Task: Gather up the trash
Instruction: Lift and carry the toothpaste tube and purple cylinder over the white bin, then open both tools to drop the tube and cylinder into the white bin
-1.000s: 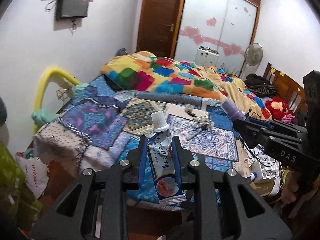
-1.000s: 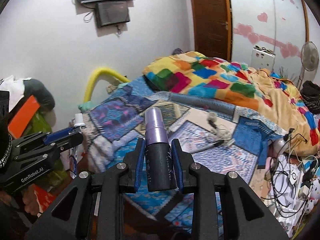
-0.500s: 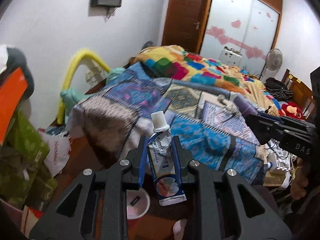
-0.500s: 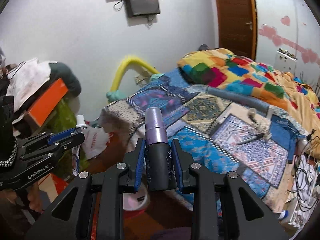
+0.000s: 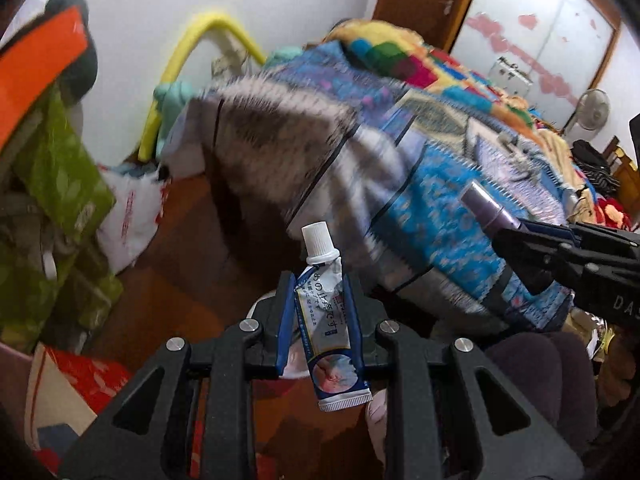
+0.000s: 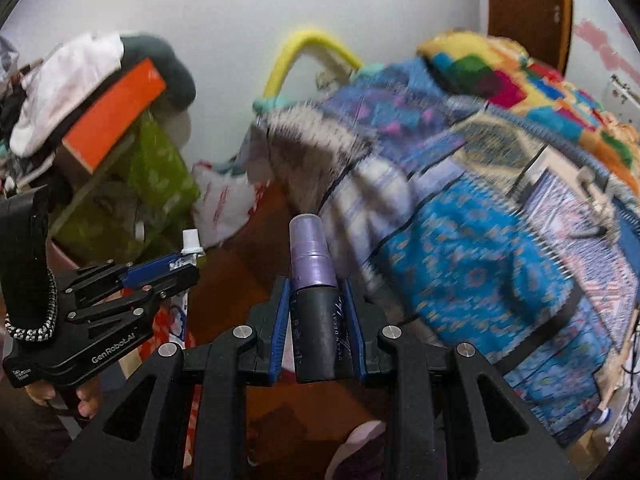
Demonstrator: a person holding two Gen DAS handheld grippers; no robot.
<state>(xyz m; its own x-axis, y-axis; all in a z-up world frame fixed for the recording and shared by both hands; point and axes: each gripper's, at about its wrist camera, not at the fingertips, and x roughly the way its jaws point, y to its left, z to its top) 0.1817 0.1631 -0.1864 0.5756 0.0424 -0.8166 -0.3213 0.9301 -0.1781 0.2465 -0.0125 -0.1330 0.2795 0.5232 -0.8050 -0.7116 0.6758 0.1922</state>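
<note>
Gripping toothpaste tube (image 5: 326,308), left hand-held gripper (image 5: 320,300) beside bed edge (image 5: 440,280)

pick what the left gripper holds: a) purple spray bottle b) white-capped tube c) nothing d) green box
b: in the left wrist view the left gripper is shut on the tube, blue pads pressing its sides, white cap pointing away; the spray bottle sits in the right gripper.
</note>
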